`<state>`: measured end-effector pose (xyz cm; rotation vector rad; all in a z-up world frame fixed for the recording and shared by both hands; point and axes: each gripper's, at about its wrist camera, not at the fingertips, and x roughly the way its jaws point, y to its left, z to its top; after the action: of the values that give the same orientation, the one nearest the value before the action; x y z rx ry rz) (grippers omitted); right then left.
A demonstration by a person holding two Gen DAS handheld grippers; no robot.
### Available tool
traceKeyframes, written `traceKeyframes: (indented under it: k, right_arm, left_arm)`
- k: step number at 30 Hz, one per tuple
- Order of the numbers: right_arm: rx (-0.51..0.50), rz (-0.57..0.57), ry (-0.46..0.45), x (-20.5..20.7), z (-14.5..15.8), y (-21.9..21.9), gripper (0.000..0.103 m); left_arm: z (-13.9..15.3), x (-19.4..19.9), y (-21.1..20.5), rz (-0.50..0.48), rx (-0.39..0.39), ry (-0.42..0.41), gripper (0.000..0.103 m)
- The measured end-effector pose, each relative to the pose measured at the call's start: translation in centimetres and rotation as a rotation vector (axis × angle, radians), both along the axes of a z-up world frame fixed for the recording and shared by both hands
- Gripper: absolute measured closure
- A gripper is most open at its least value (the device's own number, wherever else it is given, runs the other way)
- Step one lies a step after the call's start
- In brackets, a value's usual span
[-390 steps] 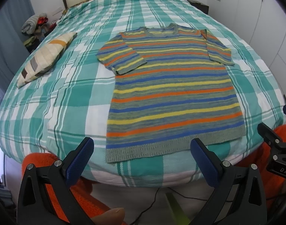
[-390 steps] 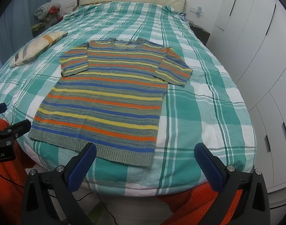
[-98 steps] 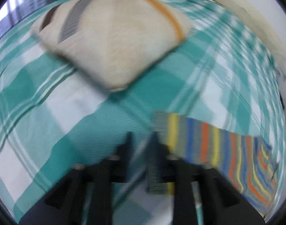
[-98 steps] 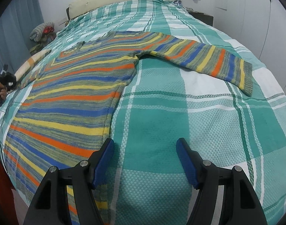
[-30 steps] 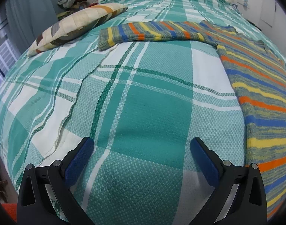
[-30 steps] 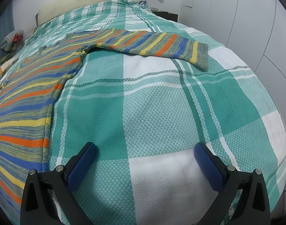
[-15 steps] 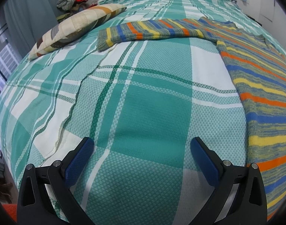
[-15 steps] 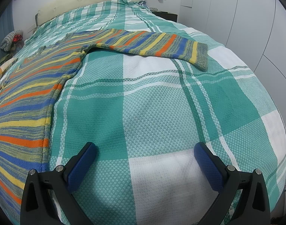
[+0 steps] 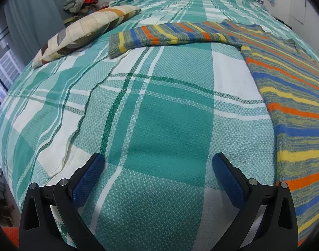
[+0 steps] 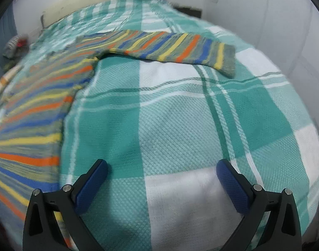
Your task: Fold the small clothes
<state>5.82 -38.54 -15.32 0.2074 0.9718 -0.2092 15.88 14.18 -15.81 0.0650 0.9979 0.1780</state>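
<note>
both sleeves flat, outstretched

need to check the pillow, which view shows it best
The left wrist view: the striped pillow lies sharp and whole on the bedspread, beyond the sleeve cuff. The right wrist view is motion-blurred and shows at most a pale sliver at its left edge.

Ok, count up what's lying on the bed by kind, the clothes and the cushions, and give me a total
Striped sweater: 1, spread flat with both sleeves out
Patchwork cushion: 1
Total: 2, on the plaid bedspread
</note>
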Motion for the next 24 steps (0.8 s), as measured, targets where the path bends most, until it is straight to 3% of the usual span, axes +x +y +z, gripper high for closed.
traceKeyframes:
  k: [3, 5, 7, 9, 11, 14, 19, 20, 21, 22, 24]
  right_arm:
    - [0.237, -0.017, -0.146, 0.7, 3.1, -4.7, 0.003]
    - [0.353, -0.13, -0.265, 1.5, 5.1, -9.4, 0.003]
    - [0.481, -0.227, -0.322, 2.8, 5.5, -13.6, 0.005]
    - [0.591, -0.31, -0.29, 4.9, 4.2, -17.5, 0.026]
    - [0.644, -0.373, -0.236, 6.6, 2.3, -20.0, 0.027]
    - [0.652, -0.396, -0.143, 8.4, 0.1, -21.0, 0.038]
    - [0.606, -0.364, -0.133, 10.3, -0.7, -19.9, 0.039]
    - [0.592, -0.358, -0.12, 10.6, -0.8, -19.7, 0.055]
    - [0.571, -0.348, -0.099, 11.1, -0.9, -19.6, 0.086]
    - [0.535, -0.348, -0.062, 11.5, -1.1, -19.5, 0.095]
    - [0.547, -0.359, -0.071, 11.3, -0.9, -19.6, 0.097]
  left_arm:
    - [-0.1, 0.0, -0.1, 0.003, 0.007, -0.004, 0.0]
    - [-0.1, 0.1, -0.2, 0.008, 0.011, -0.006, 0.0]
    - [-0.1, -0.1, -0.2, 0.011, 0.013, -0.013, 0.0]
    - [-0.1, -0.2, -0.2, 0.011, 0.013, -0.021, 0.0]
    - [-0.1, -0.4, -0.1, 0.01, 0.01, -0.033, 0.0]
    - [-0.1, -0.5, -0.1, 0.008, 0.01, -0.042, 0.0]
    - [-0.2, -0.6, -0.2, 0.011, 0.017, -0.056, 0.0]
    - [-0.2, -0.6, -0.2, 0.011, 0.019, -0.059, 0.0]
    - [-0.2, -0.7, -0.2, 0.012, 0.019, -0.06, 0.0]
    - [-0.2, -0.7, -0.2, 0.012, 0.018, -0.061, 0.0]
    - [-0.2, -0.7, -0.2, 0.012, 0.017, -0.062, 0.0]
